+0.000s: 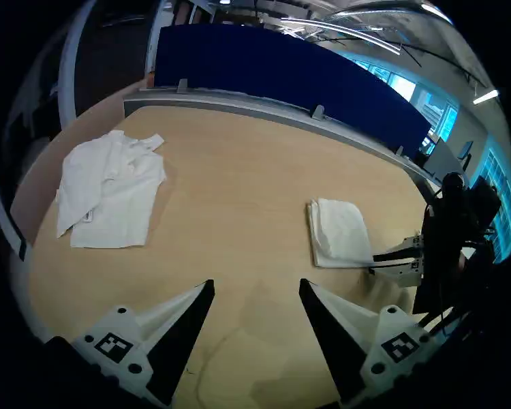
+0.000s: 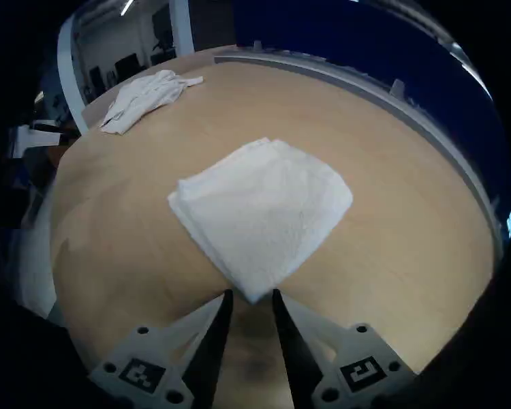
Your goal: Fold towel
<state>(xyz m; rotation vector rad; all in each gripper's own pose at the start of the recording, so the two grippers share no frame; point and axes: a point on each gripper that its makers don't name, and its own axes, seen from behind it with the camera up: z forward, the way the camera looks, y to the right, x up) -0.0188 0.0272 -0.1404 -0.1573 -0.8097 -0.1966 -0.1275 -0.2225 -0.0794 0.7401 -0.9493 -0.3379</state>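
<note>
Folding looks essentially complete: the towel (image 2: 262, 204) lies as a compact, layered square on the counter (image 2: 405, 225). Its near corner sits between the right gripper (image 2: 251, 294) jaws, which are narrowly apart, not visibly pinching. The left gripper (image 1: 255, 290) jaws are spread wide and empty, with the towel to their far right. A loose white cloth (image 1: 109, 187) lies far left.

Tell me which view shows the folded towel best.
Right gripper view: the folded towel sits centre frame, large, its stacked edges clear, with one corner between the fingertips of the right gripper. The left gripper view shows it small and foreshortened toward the right side of the table, with the right gripper at its near corner.
</note>
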